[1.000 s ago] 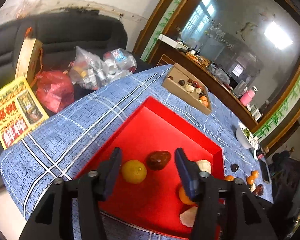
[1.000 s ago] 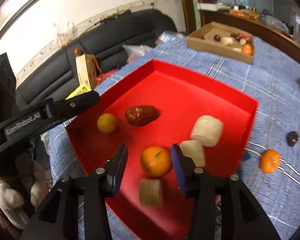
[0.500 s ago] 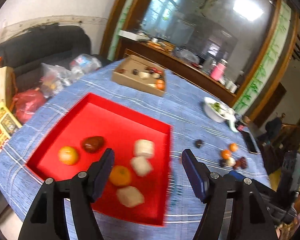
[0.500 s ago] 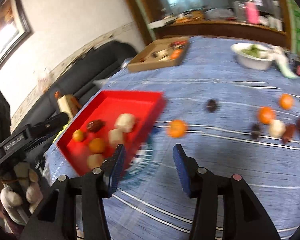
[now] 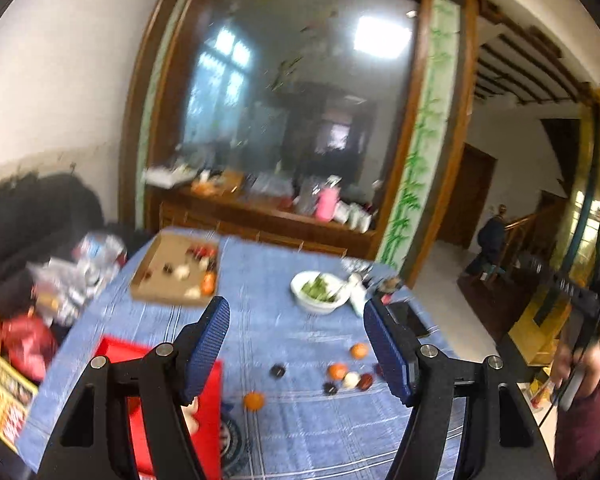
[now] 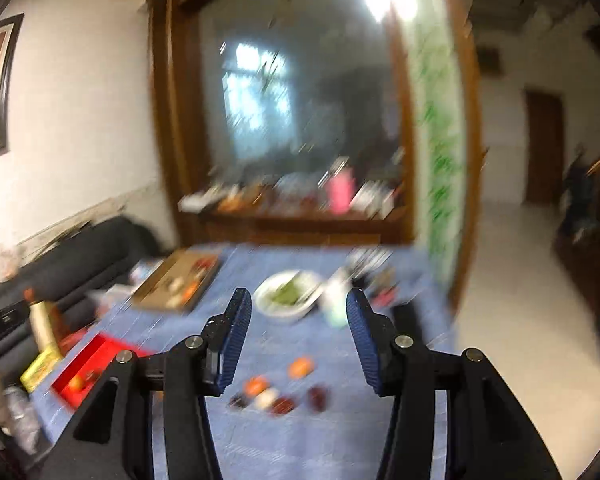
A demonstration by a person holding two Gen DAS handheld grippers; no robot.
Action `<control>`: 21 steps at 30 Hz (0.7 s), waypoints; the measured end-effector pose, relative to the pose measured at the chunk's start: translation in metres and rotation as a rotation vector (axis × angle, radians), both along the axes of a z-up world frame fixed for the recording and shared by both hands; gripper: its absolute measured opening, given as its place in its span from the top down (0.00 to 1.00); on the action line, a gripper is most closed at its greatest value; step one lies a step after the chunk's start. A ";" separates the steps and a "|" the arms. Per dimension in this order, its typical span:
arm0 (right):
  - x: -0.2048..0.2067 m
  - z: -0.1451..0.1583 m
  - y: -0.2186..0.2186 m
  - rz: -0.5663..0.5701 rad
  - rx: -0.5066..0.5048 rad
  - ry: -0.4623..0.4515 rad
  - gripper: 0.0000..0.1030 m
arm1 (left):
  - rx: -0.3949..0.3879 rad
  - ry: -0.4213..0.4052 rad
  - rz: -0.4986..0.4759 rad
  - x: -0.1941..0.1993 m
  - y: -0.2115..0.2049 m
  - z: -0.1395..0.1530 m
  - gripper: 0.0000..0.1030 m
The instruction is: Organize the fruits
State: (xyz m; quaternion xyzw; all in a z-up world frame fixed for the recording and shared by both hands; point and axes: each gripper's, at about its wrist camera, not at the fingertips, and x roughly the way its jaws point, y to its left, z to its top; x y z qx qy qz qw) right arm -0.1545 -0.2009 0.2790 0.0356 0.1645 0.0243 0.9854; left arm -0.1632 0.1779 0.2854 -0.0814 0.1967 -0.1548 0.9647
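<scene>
While your left gripper [image 5: 296,344] and right gripper [image 6: 299,336] hang apart and empty, having just widened, the small loose fruits [image 5: 342,374] lie on the blue checked tablecloth [image 5: 268,276] beside the red square tray [image 5: 210,396].

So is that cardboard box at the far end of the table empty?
No. The open cardboard box holds several small pieces, dark, pale and orange, lying on its floor. Blur hides what they are.

Both grippers: black frames w/ silver screws; blue ribbed pads [image 5: 385,350]; maroon sleeve [image 5: 584,424].
</scene>
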 end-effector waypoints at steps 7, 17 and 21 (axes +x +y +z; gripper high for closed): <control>-0.036 0.127 -0.038 -0.168 -0.055 -0.151 0.42 | -0.001 -0.047 -0.001 0.006 0.020 0.070 0.25; -0.005 0.019 -0.009 -0.096 -0.022 0.012 0.34 | 0.051 0.081 -0.041 0.043 0.015 -0.022 0.21; 0.023 -0.083 0.019 -0.008 0.024 0.196 0.37 | 0.080 0.203 -0.075 0.075 -0.003 -0.082 0.21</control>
